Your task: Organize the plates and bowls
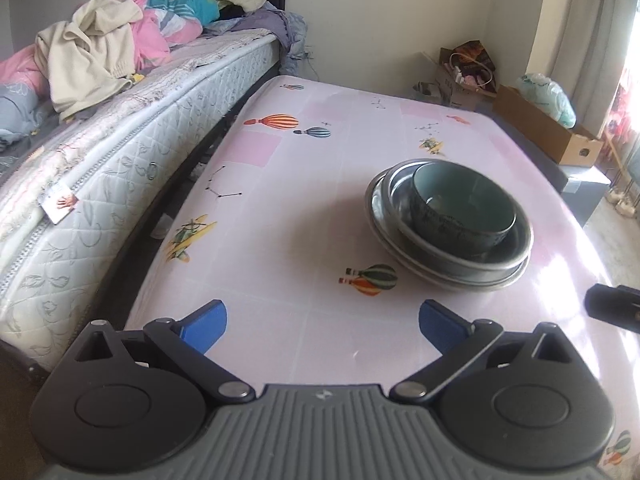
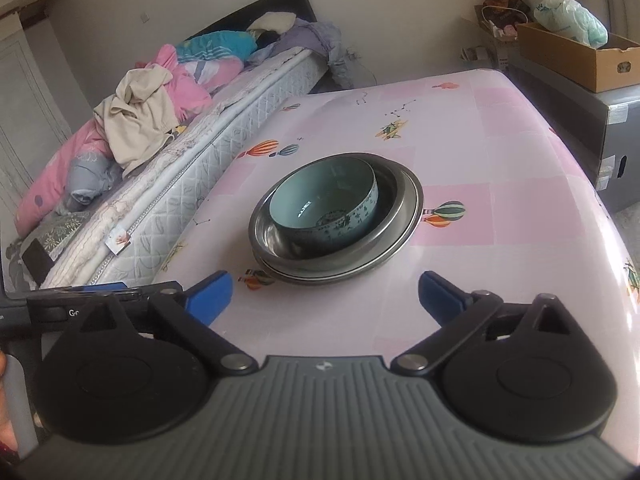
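Left wrist view: left tongs [image 1: 323, 326] angled down, spread wide and empty, short of the stack. Right tongs [image 2: 325, 295] likewise released. Teal bowl [image 2: 323, 204] sits inside steel plates [image 2: 400, 224] on the pink balloon-print surface [image 1: 280, 240]; no writing is readable there. Bed [image 1: 100, 152] left of the stack.

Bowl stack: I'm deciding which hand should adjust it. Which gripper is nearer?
Right, narrowly. The right gripper faces the stack head-on, just short of it. The left gripper is also short of it, with the stack ahead to its right.
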